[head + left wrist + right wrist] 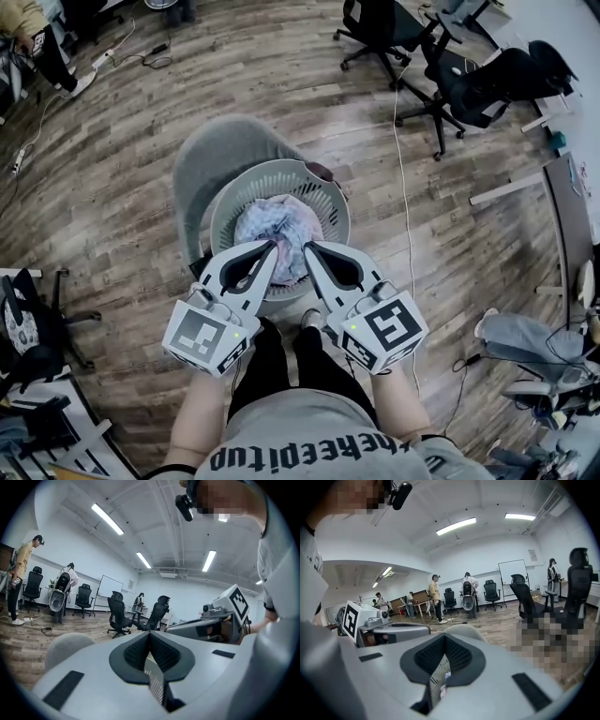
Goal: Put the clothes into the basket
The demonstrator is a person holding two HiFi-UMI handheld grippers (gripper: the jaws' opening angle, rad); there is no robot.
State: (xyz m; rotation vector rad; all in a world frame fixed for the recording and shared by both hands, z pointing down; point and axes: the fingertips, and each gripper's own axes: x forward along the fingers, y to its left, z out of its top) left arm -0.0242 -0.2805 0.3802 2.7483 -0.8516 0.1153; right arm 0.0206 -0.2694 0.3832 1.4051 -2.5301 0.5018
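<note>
A round grey slatted basket (225, 202) stands on a grey padded chair (211, 155) right in front of me. A bundle of pale pink and blue clothes (277, 223) lies inside it. My left gripper (273, 247) and right gripper (308, 247) hover side by side over the basket's near rim, tips pointing at the clothes. In the left gripper view the left gripper's (150, 633) dark pads meet with nothing between them. The right gripper (445, 637) is shut too. Below its jaws I see basket slats and a scrap of pink cloth, which it does not grip.
Black office chairs (469, 84) stand at the back right, and a thin white cable (405, 187) runs along the wooden floor. Bags and gear crowd the lower left (28, 328) and lower right (525, 347). Other people stand far across the room (436, 597).
</note>
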